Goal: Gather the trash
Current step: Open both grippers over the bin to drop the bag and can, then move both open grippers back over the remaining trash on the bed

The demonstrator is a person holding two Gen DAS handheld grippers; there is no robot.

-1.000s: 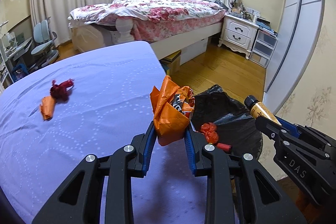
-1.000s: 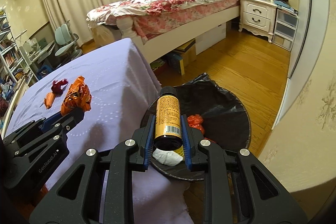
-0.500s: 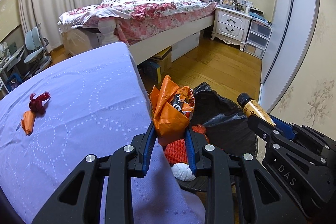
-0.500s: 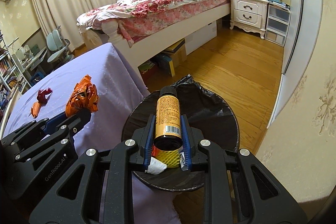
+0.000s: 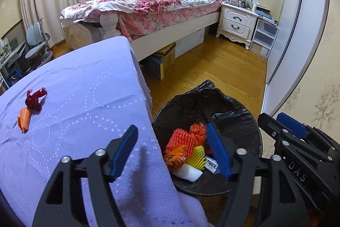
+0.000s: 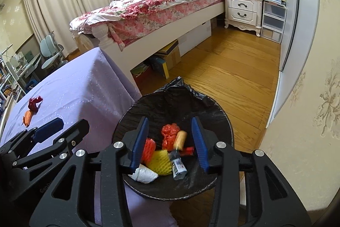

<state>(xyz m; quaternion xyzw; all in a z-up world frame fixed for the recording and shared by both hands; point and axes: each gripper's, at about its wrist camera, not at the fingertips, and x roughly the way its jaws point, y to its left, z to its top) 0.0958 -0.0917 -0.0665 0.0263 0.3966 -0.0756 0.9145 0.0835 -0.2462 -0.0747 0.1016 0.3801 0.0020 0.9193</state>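
My left gripper (image 5: 171, 128) hangs over the black-lined trash bin (image 5: 212, 103), its jaws opening with nothing between them. The crumpled orange wrapper (image 5: 174, 157) lies in the bin among foam nets and a white tissue. My right gripper (image 6: 170, 120) is also above the bin (image 6: 170, 103), jaws opening and empty. The gold-labelled bottle (image 6: 180, 139) is blurred inside the bin below them. A dark red wrapper (image 5: 34, 98) and an orange scrap (image 5: 24, 118) lie on the purple tablecloth (image 5: 85, 88) at the left. Each gripper shows in the other's view: right gripper (image 5: 273, 118), left gripper (image 6: 70, 123).
The bin stands on the wooden floor (image 6: 223, 78) against the table's right edge, with a wall (image 6: 308, 120) close on its right. A bed (image 5: 159, 5), boxes under it and a white nightstand (image 5: 238, 22) lie beyond. Chairs (image 5: 38, 44) stand far left.
Both grippers moved from the table's edge to above the bin and opened. The orange wrapper left the left gripper and the bottle left the right gripper; both are now in the bin.
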